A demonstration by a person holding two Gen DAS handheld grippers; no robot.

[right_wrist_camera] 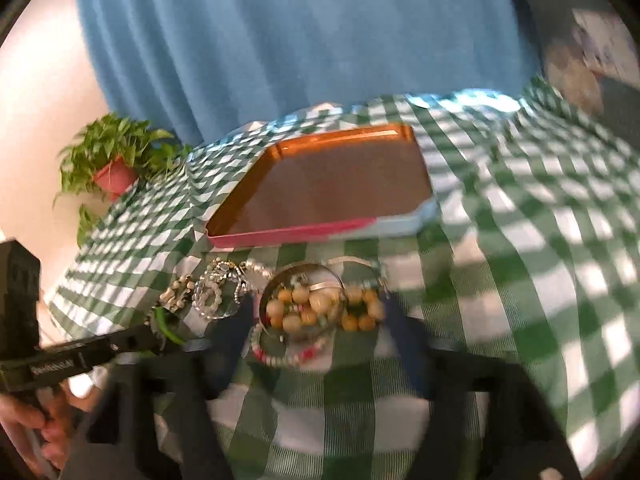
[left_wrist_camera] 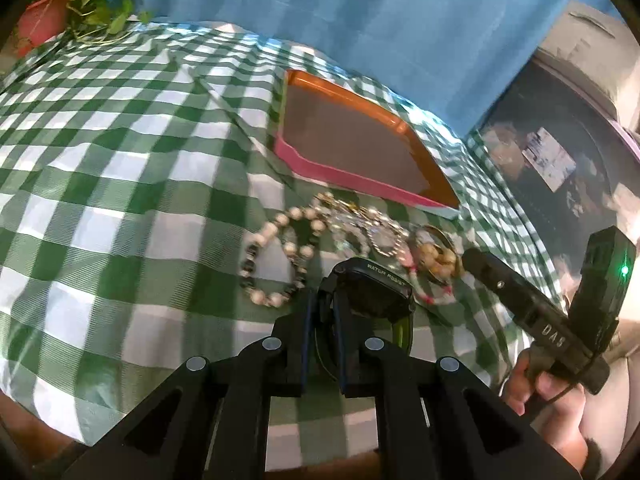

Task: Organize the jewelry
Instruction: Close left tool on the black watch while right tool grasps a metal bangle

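The tray (right_wrist_camera: 320,184) on the checked cloth (left_wrist_camera: 120,184) holds nothing, so almost all the sorting is left. The jewelry pile (left_wrist_camera: 352,232) lies just in front of the tray. The left gripper (left_wrist_camera: 322,312) is clenched on a watch (left_wrist_camera: 372,288), near the pile. The right gripper (right_wrist_camera: 320,316) is released, its fingers standing around the amber beads (right_wrist_camera: 316,308). A plant (right_wrist_camera: 116,160) stands far left of the tray, not in the way.

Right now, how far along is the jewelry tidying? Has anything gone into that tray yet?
Barely started. The tray shows nothing inside it. In hand: the left gripper is shut on the strap of a black watch. The right gripper stands open around the orange bead bracelet, not gripping it. Left to do: the pearl strand, the clear bead bracelets and the rest lie on the checked cloth before the tray.
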